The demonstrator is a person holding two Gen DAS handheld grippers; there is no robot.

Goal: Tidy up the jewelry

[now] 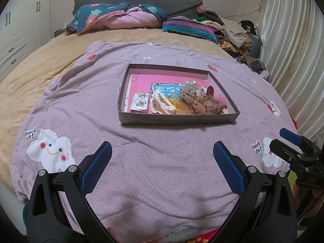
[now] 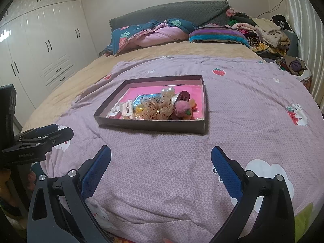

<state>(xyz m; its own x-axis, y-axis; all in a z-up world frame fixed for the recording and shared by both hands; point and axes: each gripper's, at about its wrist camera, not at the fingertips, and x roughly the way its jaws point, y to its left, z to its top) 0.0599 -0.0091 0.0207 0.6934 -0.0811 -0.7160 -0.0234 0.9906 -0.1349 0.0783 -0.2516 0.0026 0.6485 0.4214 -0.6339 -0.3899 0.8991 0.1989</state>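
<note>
A shallow dark box (image 1: 178, 119) (image 2: 149, 126) sits on the purple quilt (image 1: 154, 162). It holds hair accessories and jewelry: a card of pearl earrings (image 1: 140, 101), white hair clips (image 1: 162, 103), yellow hair ties (image 1: 180, 106), a beige dotted bow (image 1: 199, 100) (image 2: 158, 107) and a pink pompom (image 2: 181, 109). My left gripper (image 1: 162, 147) is open and empty, hovering over the quilt short of the box. My right gripper (image 2: 161, 151) is open and empty too, also short of the box. Each gripper shows at the edge of the other's view.
The bed has a tan sheet (image 1: 40, 70), pillows and a folded duvet (image 1: 121, 18) at the headboard, and a pile of clothes (image 1: 232, 30) at the far right. A white wardrobe (image 2: 40, 40) stands on the left, a curtain (image 1: 293, 50) on the right.
</note>
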